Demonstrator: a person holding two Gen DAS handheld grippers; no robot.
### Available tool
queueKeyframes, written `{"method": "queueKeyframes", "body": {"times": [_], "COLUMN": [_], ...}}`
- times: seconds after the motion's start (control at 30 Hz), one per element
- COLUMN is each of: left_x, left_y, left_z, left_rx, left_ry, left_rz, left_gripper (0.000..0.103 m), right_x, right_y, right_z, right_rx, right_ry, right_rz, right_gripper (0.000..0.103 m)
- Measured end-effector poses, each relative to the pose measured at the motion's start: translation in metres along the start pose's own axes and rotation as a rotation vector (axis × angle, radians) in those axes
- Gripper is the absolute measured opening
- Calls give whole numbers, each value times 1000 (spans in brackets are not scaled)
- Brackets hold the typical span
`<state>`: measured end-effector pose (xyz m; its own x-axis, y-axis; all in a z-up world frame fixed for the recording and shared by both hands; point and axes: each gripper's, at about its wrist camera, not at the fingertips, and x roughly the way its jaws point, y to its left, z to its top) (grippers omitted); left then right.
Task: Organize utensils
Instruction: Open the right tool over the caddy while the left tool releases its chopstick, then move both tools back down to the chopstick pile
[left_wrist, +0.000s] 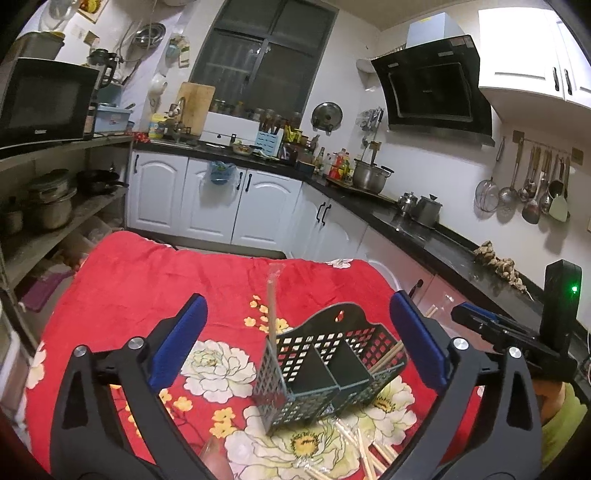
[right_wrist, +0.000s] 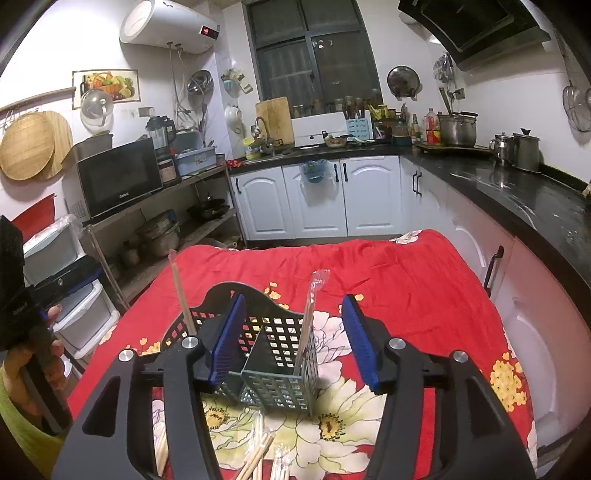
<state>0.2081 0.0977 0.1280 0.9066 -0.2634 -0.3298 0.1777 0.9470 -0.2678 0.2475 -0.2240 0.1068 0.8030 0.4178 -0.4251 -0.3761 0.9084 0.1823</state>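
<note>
loose wrapped chopsticks (right_wrist: 258, 454) lie nearest on the red floral cloth (left_wrist: 147, 288). both the left gripper (left_wrist: 295, 339) and right gripper (right_wrist: 291, 332) gape wide, holding nothing. beyond stands the black utensil basket (left_wrist: 332, 373), wrapped chopsticks upright in its compartments.

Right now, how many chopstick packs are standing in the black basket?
2. One pack stands at the basket's left end, another in its right compartment. More lie loose on the cloth in front; others may be hidden.
</note>
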Motion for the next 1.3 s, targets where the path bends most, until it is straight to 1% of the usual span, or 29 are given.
{"method": "queueKeyframes", "body": {"times": [0.3, 0.7, 0.8, 1.3], "left_x": [-13, -25, -27, -31], "left_y": [11, 15, 17, 30], "left_z": [-17, -42, -48, -80], "left_rx": [-17, -31, -39, -67], "left_ry": [16, 49, 61, 133], "left_rz": [29, 46, 47, 96], "left_gripper": [92, 92, 92, 92], "right_x": [-15, -25, -24, -12], "right_y": [7, 28, 32, 66], "right_z": [-14, -33, -39, -73], "right_rx": [-17, -64, -74, -134], "right_ry": [-2, 29, 47, 154], "right_rz": [4, 35, 52, 128], "right_gripper": [53, 53, 53, 53]}}
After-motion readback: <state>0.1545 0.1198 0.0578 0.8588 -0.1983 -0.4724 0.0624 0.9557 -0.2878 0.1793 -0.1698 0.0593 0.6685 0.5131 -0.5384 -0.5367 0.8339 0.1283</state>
